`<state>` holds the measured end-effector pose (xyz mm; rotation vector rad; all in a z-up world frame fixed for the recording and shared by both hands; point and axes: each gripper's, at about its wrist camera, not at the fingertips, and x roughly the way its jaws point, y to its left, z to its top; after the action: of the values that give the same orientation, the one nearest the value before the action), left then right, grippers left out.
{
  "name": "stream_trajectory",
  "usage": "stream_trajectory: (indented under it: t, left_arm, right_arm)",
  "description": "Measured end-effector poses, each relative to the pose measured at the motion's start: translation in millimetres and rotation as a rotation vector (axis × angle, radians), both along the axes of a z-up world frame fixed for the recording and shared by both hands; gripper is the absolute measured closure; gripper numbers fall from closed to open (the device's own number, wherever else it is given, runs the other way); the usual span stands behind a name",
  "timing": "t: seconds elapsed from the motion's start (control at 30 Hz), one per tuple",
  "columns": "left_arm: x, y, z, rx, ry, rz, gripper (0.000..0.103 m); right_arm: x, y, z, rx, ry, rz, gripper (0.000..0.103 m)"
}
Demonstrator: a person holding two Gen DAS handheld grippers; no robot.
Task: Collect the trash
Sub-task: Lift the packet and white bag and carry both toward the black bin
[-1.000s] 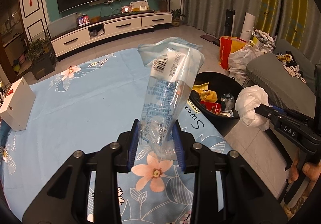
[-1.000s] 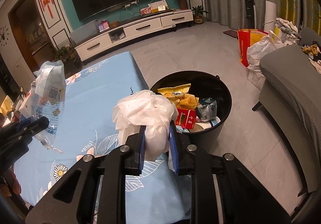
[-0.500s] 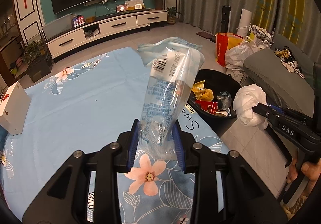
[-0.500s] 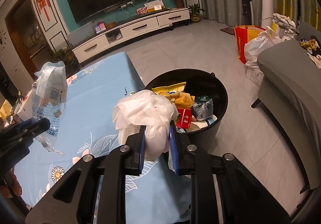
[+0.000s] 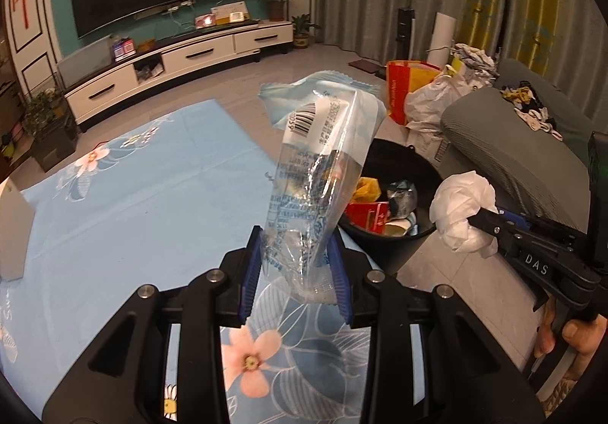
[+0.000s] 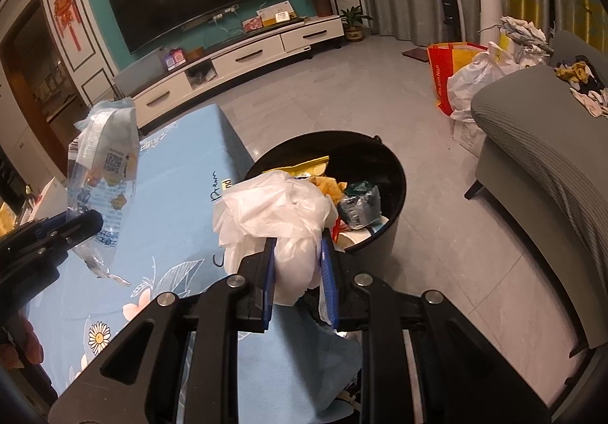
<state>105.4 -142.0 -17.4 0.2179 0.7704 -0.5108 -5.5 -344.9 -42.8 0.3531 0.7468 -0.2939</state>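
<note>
My left gripper (image 5: 296,268) is shut on a clear plastic wrapper (image 5: 319,165) with blue print and a barcode, held upright over the table's right edge; the wrapper also shows in the right wrist view (image 6: 102,173). My right gripper (image 6: 298,272) is shut on a crumpled white plastic bag (image 6: 277,203), which also shows in the left wrist view (image 5: 463,207), just in front of the black trash bin (image 6: 383,162). The bin (image 5: 395,154) stands on the floor beside the table and holds yellow, red and dark trash.
A table with a blue floral cloth (image 5: 133,196) lies on the left, with a white box (image 5: 11,230) at its far left. A grey sofa (image 6: 539,165) stands to the right. A red bag and white bags (image 6: 463,82) sit behind it. A TV cabinet (image 6: 235,59) lines the far wall.
Both grippers have moved a little toward the bin, each keeping its hold. The bin looks closer in both views.
</note>
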Motion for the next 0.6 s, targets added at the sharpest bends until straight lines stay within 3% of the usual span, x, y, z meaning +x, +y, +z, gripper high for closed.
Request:
stream_trajectory:
  t: [0.6]
  left_arm:
    - [35, -61, -26, 0.042, 0.031, -0.078, 0.065]
  right_arm:
    - [12, -44, -9, 0.004, -0.001, -0.045, 0.081]
